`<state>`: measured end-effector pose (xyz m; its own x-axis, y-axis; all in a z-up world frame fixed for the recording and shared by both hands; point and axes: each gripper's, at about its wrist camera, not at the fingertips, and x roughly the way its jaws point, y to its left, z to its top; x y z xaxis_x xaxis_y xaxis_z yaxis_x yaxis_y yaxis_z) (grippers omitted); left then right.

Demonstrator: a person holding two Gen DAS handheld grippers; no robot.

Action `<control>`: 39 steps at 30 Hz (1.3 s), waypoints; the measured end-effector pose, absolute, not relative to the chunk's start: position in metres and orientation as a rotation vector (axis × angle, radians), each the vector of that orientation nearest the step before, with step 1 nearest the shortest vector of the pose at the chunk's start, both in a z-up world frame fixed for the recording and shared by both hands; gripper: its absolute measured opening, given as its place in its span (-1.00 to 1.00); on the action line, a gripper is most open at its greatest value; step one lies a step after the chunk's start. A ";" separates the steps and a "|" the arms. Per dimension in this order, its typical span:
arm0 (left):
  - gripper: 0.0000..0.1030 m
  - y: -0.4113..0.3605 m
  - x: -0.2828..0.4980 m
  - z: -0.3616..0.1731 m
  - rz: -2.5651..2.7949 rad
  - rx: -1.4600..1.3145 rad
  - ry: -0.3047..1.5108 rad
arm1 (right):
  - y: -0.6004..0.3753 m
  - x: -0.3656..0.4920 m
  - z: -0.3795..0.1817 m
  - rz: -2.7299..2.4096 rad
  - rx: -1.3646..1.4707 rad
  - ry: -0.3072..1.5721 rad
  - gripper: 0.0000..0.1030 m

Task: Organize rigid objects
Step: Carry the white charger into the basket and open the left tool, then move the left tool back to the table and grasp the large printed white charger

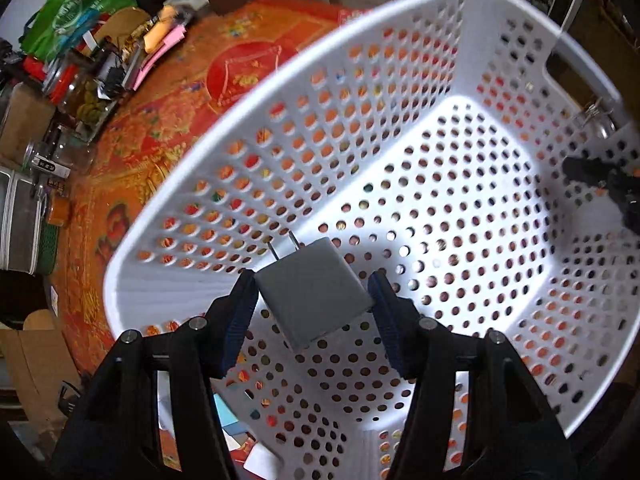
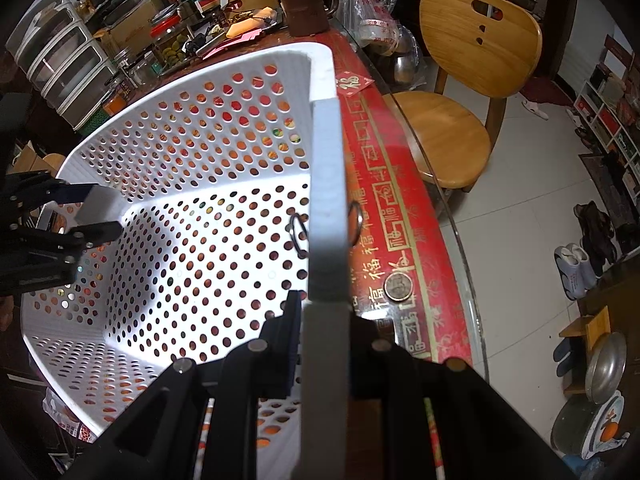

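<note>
The left gripper [image 1: 314, 296] holds a grey plug [image 1: 316, 294] over the middle of the white basket [image 1: 400, 12], probably to drop it in. The right gripper [image 2: 324, 344] pinches the basket's rim, likely to keep it steady.

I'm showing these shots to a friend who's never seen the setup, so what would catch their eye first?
First, the big white perforated basket on the red and gold tablecloth, filling both views. Next, the grey plug adapter held over the basket's inside between the fingers of the left gripper. The right gripper is clamped on the basket's rim, with a coin on the cloth and a wooden chair beyond.
</note>
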<state>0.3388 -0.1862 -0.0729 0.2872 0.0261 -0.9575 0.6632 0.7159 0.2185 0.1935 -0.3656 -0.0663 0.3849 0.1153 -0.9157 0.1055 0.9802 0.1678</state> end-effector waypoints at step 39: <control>0.99 0.013 0.306 0.046 -0.232 0.406 0.940 | -0.368 0.194 -0.066 0.001 0.217 1.180 -0.70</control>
